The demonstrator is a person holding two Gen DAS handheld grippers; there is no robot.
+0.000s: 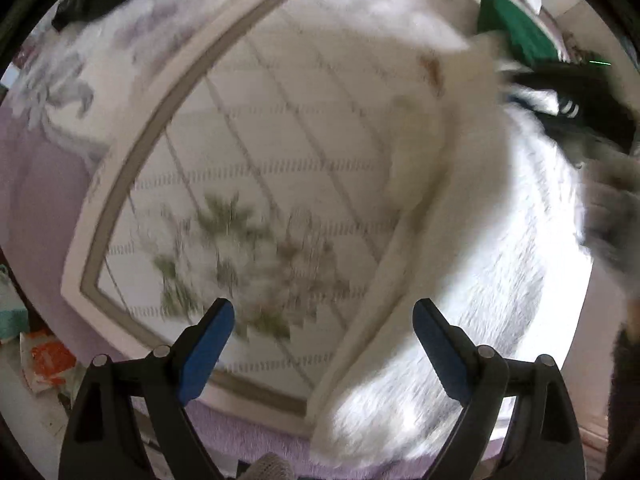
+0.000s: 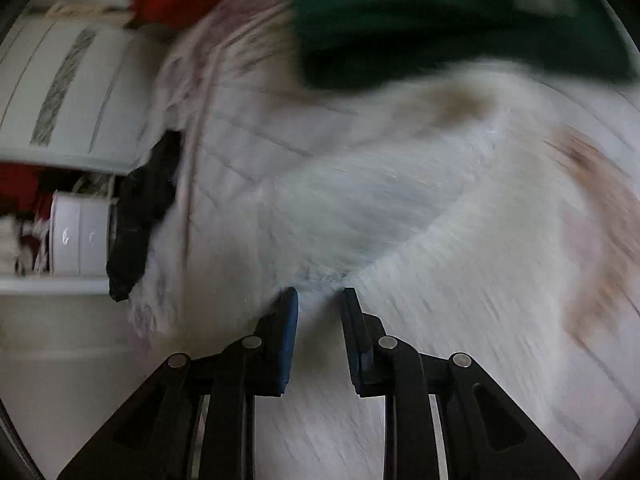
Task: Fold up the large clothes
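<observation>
The right gripper pinches a fold of the white fluffy garment, probably mid-fold, though blur hides detail. The left gripper is wide open, empty, above the quilted bedspread; next it should grasp the garment's edge. Green cloth lies beyond.

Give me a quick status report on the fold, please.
Left gripper open, empty. Right gripper pinching the white garment. Green cloth lies beyond it.
</observation>
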